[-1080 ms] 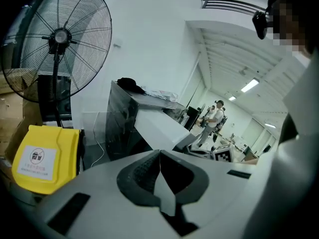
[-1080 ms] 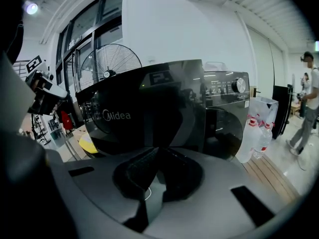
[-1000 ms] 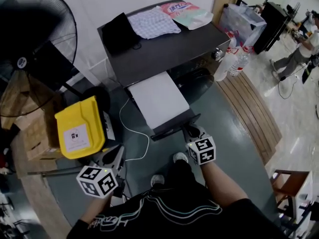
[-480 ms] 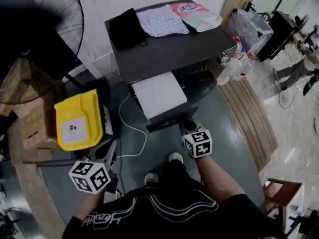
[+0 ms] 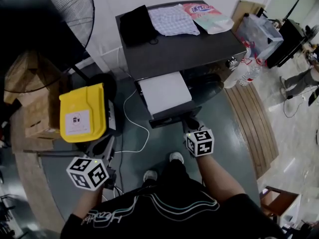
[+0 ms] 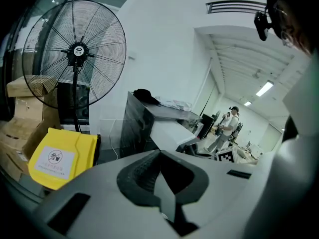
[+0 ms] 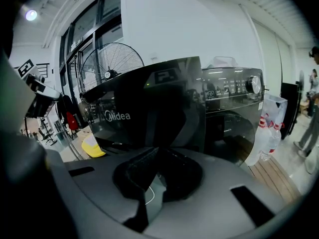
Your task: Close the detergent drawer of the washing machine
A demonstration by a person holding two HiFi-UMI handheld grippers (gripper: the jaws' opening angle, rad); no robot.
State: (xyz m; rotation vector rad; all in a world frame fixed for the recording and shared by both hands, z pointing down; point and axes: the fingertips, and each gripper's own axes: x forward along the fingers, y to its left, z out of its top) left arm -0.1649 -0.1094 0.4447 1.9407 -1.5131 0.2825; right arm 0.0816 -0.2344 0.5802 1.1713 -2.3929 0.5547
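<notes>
left gripper was clenched, empty, low near yellow bin | right gripper was clenched on nothing, tip at the dark front panel of the detergent drawer | drawer stood pulled out from washing machine | checked cloth lay on top

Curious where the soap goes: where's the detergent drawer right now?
Head view, centre: the detergent drawer juts from the washing machine's front, pulled open, the right claw just before its dark front panel, a yellow bin to its left.
</notes>
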